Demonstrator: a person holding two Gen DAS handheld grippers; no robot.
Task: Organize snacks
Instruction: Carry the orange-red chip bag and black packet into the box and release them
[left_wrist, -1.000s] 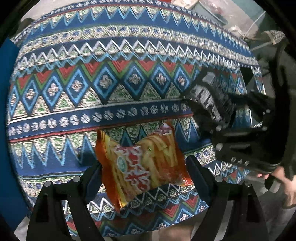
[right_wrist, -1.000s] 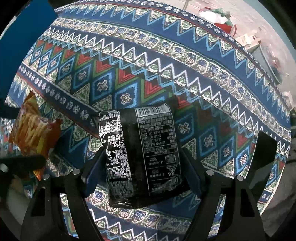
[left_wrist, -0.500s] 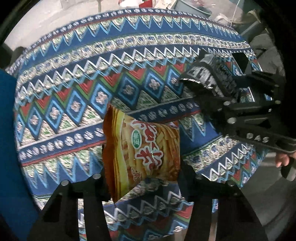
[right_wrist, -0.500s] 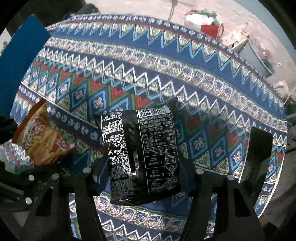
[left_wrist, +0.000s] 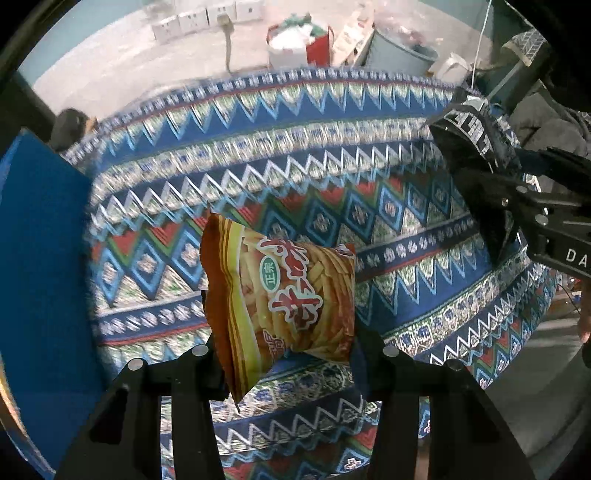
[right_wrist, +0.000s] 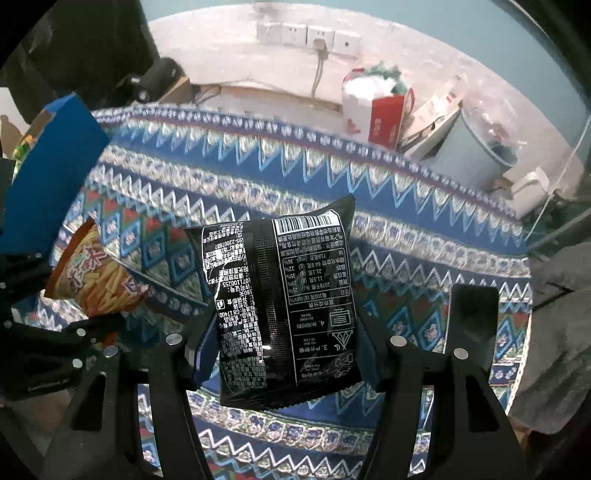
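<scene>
Lifting off the patterned cloth (left_wrist: 369, 122) now: left gripper (left_wrist: 286, 345), jaws closing, pinches the orange chip bag (left_wrist: 284, 295), right gripper (right_wrist: 284, 347) clamps the black packet (right_wrist: 280, 295), both ready for sorting into the blue box (right_wrist: 48, 177) at far left.

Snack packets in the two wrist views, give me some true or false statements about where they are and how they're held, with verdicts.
1. The orange snack bag sits between the left gripper fingers. True; they are closing on it.
2. The black snack packet lies flat on the patterned tablecloth. False: the right gripper holds it off the cloth.
3. The black packet shows its barcode side in the right wrist view. True.
4. Both packets are in one gripper. False: each gripper has one.
5. A blue box stands at the cloth's left. True.
</scene>
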